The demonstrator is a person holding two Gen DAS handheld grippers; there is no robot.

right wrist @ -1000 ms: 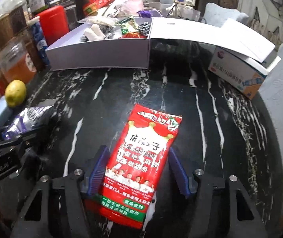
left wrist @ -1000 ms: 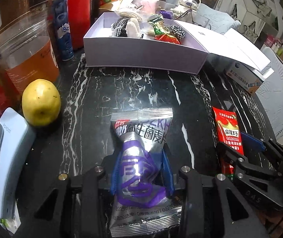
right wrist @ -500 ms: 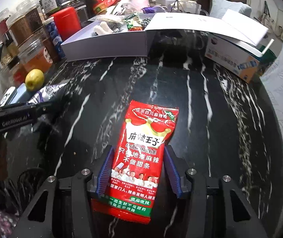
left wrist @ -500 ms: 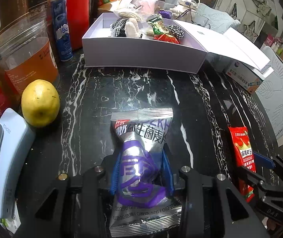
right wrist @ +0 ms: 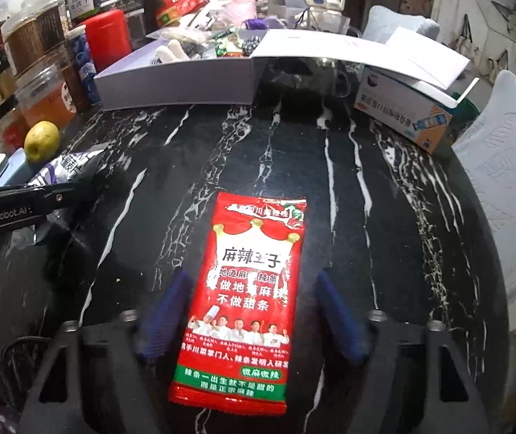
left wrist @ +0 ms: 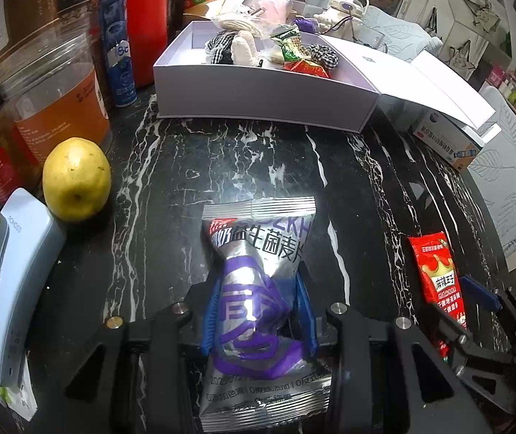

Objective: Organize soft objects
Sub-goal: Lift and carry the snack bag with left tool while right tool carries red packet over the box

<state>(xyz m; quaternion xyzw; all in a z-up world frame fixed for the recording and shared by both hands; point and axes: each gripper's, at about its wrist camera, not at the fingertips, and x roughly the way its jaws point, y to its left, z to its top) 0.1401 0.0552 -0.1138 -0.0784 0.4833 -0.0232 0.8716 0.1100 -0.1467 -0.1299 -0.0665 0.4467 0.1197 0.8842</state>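
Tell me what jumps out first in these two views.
The silver and purple snack bag is pinched at its waist by the left hand-held gripper. The red spicy-strip packet lies flat on the black marble table between the right hand-held gripper's open fingers. Behind sits the open white box of soft items.

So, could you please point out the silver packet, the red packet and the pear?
silver packet [left wrist: 258,275]: left wrist view, on the purple print at its pinched middle.
red packet [right wrist: 250,260]: right wrist view, on the white label panel.
pear [left wrist: 76,178]: left wrist view, on its yellow belly.
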